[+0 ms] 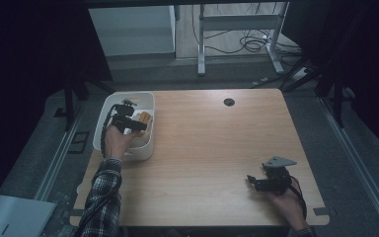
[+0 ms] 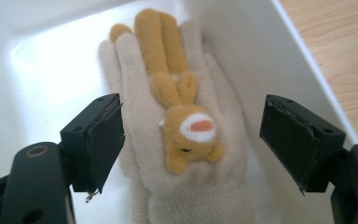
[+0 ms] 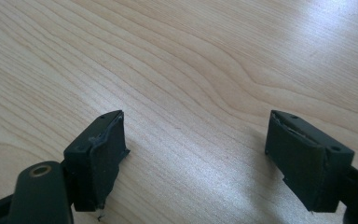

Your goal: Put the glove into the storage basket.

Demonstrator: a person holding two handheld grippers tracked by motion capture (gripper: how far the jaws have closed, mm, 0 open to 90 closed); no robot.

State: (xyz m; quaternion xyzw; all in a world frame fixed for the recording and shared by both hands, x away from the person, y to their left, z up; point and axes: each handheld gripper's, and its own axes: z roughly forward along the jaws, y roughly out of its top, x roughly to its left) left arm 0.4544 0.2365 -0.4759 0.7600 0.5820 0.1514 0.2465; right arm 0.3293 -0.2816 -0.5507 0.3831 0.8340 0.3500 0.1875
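Glove: cream fleece, ochre plush rabbit appliqué, lying in white plastic tub.
Left gripper: jaws wide apart, holding nothing.
Right gripper: jaws wide apart over pale woodgrain table.

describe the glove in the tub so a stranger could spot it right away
On the wooden table, look at the white tub by its left edge. Inside lies a cream fleece glove, under the open left gripper. A mustard-yellow stuffed animal sewn on its back marks it out.

I was working in a lab: at twelve o'clock beyond my wooden table stood a metal frame and loose cables.
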